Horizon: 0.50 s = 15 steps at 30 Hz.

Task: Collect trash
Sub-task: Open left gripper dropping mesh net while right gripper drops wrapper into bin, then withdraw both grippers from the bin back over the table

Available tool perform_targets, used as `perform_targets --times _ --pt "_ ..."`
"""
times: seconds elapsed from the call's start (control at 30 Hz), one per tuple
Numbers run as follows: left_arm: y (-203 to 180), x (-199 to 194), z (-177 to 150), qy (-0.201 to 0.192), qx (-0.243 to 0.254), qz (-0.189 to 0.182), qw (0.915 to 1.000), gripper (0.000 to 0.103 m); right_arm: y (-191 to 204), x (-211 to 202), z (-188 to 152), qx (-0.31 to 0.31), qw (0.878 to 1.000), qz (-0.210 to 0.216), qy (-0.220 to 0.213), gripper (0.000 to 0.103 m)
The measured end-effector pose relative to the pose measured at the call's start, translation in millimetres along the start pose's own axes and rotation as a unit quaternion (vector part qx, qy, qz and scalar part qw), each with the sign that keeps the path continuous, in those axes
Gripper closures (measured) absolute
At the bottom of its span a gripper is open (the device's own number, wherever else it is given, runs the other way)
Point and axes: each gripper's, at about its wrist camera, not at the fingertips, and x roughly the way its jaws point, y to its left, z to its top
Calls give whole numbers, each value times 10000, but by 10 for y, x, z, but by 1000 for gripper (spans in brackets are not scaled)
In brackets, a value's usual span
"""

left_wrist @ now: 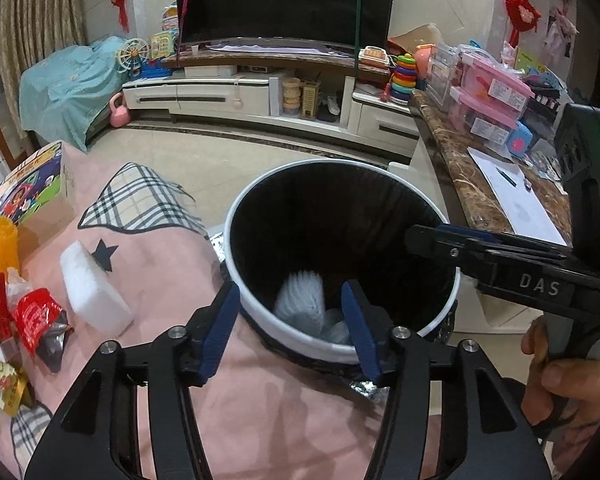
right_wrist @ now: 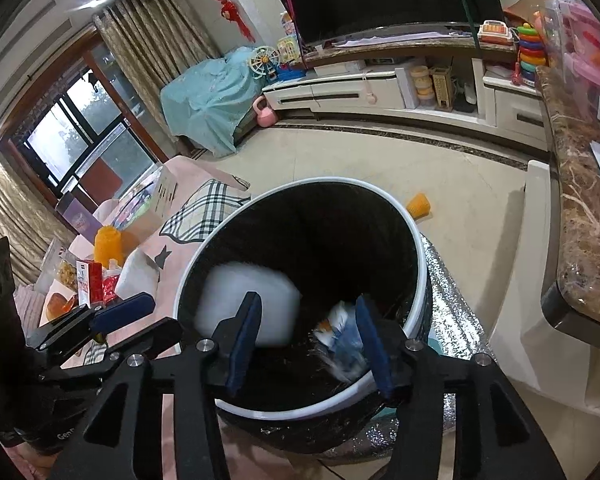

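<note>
A round bin with a white rim and a black bag liner stands beside the pink cloth. My left gripper hangs open over its near rim, nothing between the blue pads. Below it, a blurred pale grey piece is inside the bin. The right gripper reaches over the rim from the right, held by a hand. In the right wrist view my right gripper is open above the bin. A blurred white lump and a blue-orange wrapper are inside it. The left gripper shows at the left.
On the pink cloth lie a white foam block, a red wrapper, an orange netted cup, a colourful box and more packets. An orange cup lies on the floor. A marble counter stands at the right.
</note>
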Motion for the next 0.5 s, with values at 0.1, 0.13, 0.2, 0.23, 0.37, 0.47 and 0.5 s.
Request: perform_targets --times 0.1,0.13,0.2,0.23,0.37,0.47,0.5 --pt "60 -54 -77 -45 -92 53 9999 45 19 -38 -21 11 10000 -4 -46 48" --pt "88 -78 -114 -65 -137 81 9999 44 32 -52 -39 16 10000 -4 -66 45" --pt "166 -142 -217 -137 -265 134 9995 42 58 -86 -79 25 9999 5 -122 39" --pt "204 -170 -262 -166 -328 177 9992 41 83 -106 -104 22 9999 4 -163 35" --pt "376 -298 -478 -250 -611 331 9973 40 204 -165 -178 -3 9995 56 -307 31" --pt "512 -389 -613 -279 -846 424 9951 40 309 -204 -223 -49 9992 103 -378 27" --pt "559 -424 -662 -292 -917 457 9943 40 347 -217 -240 -58 9991 122 -410 24"
